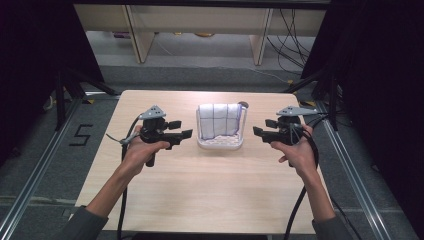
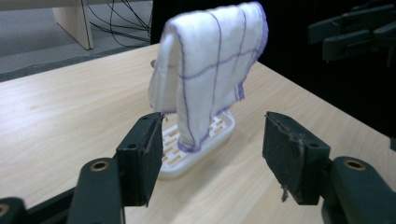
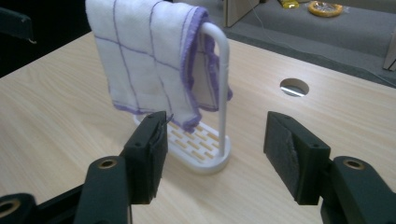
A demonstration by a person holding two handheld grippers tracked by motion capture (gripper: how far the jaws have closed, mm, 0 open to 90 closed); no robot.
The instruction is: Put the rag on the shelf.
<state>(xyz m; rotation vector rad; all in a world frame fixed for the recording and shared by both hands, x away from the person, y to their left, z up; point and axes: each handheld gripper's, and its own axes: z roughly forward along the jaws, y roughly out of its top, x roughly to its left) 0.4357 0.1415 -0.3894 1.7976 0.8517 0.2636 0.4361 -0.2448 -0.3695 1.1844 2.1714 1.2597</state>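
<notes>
Black padded jaws of your left gripper (image 2: 212,156) and right gripper (image 3: 217,156) stand apart, empty, flanking the white purple-checked cloth (image 1: 218,120) draped over its white slotted plastic rack (image 1: 220,143) mid-tabletop (image 1: 200,195). Tug one corner unevenly and the light rack may tip or slide.

A lab recording bay — black curtains (image 1: 30,60), floor rails (image 1: 35,170), loose cables (image 1: 292,37).
</notes>
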